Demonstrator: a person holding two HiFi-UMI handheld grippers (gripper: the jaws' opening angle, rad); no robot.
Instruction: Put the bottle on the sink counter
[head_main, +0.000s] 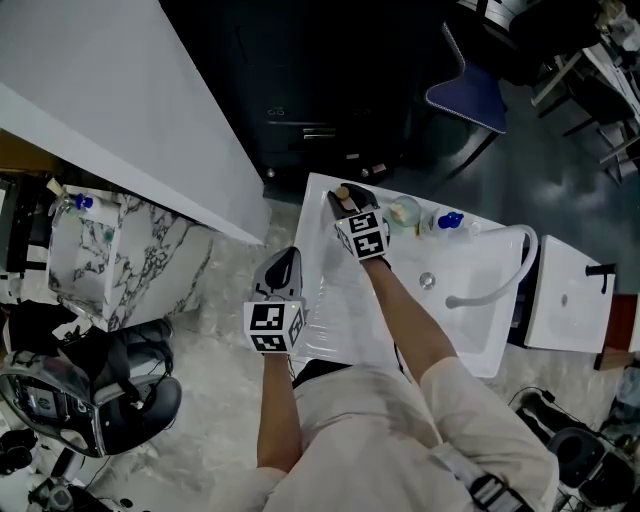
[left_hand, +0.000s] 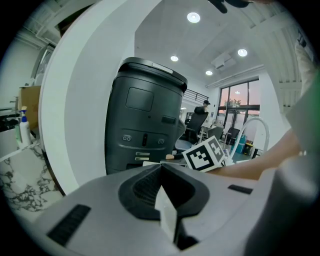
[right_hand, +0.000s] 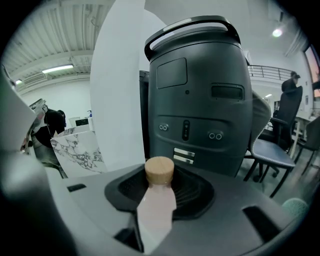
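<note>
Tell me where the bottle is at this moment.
In the head view, the bottle is held between the jaws of the right gripper at the far left corner of the sink counter, just in front of the dark machine.

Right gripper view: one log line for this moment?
right gripper: shut on bottle | bottle: at sink counter corner, contact unclear | left gripper: shut, empty

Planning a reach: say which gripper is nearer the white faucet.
Right. The right gripper is over the sink, left of the faucet; the left gripper hangs beside the sink.
</note>
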